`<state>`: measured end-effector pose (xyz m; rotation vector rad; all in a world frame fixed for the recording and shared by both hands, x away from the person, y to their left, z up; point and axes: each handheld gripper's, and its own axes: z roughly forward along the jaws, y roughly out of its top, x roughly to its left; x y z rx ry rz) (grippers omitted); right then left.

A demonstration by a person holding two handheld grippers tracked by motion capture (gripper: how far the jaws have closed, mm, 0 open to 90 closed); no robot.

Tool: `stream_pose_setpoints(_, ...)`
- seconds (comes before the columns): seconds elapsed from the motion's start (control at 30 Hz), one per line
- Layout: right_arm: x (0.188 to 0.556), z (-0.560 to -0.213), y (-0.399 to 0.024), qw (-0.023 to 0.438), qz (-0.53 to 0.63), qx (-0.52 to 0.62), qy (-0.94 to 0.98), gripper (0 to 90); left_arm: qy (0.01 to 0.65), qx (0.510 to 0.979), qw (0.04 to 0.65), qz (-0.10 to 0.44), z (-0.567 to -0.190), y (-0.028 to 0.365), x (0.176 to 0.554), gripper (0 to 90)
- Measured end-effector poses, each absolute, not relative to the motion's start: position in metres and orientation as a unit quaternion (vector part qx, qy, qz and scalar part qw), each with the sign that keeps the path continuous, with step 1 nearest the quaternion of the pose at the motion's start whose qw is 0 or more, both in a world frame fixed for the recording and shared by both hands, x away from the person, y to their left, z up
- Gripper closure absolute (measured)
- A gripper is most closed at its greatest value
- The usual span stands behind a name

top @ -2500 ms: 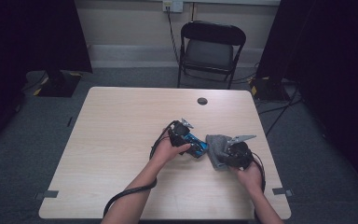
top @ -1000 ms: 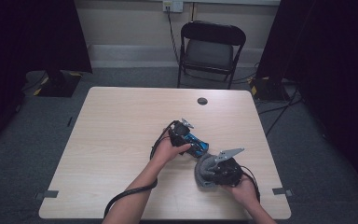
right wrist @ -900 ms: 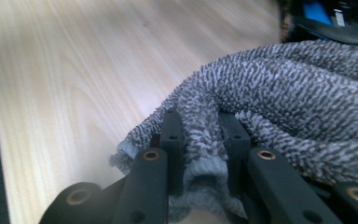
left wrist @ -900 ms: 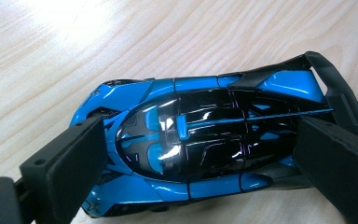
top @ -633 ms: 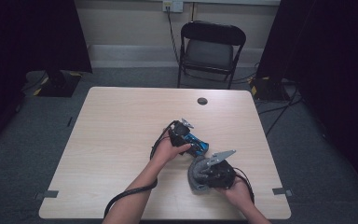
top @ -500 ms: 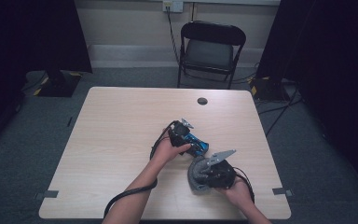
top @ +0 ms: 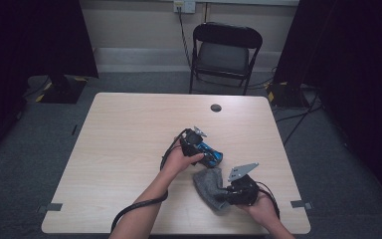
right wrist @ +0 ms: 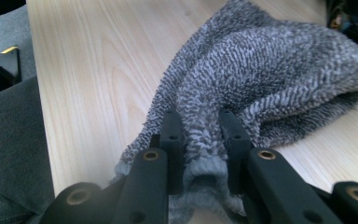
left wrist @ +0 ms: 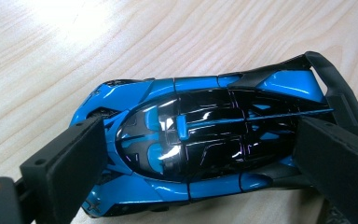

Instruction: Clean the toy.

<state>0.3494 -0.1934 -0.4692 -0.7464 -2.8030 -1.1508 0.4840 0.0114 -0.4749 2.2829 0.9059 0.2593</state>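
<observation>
The left tongs [left wrist: 200, 154] are clamping the slick, rigid toy car [left wrist: 200, 135] across its sides. At five o'clock, the right tongs [right wrist: 200, 135] are pinching the soft, limp cloth [right wrist: 270, 74] by a bunched edge.

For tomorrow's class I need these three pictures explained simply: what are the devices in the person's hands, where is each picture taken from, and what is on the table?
A person sits at a wooden table holding hand-held tongs in each hand, each with a small camera on it. The wide picture comes from a camera fixed above the table. The two close-ups look along each tool's black jaws. The left tongs grip a blue and black toy car by its front and rear, keeping it on the table. The right tongs are pinched shut on a fold of a grey cloth, which lies just beside the car. Farther back a small dark disc sits in the tabletop, and a folding chair stands beyond.
</observation>
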Motion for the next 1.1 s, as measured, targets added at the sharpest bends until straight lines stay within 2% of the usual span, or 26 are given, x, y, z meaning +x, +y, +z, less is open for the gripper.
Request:
stream_pose_setpoints(0.53, 0.349, -0.447, -0.238, -0.037, -0.391, -0.283, -0.875, 75.6, 0.347, 0.872, 0.331, 0.099, -0.475, 0.01, 0.483, 2.9)
stream_pose_setpoints(0.9, 0.375, -0.443, -0.264, -0.085, -0.382, -0.352, -0.85, 75.6, 0.346, 0.873, 0.329, 0.098, -0.475, 0.01, 0.483, 2.8)
stream_pose_setpoints(1.1, 0.394, -0.448, -0.264, -0.103, -0.365, -0.383, -0.842, 75.3, 0.346, 0.873, 0.329, 0.098, -0.475, 0.01, 0.483, 2.8)
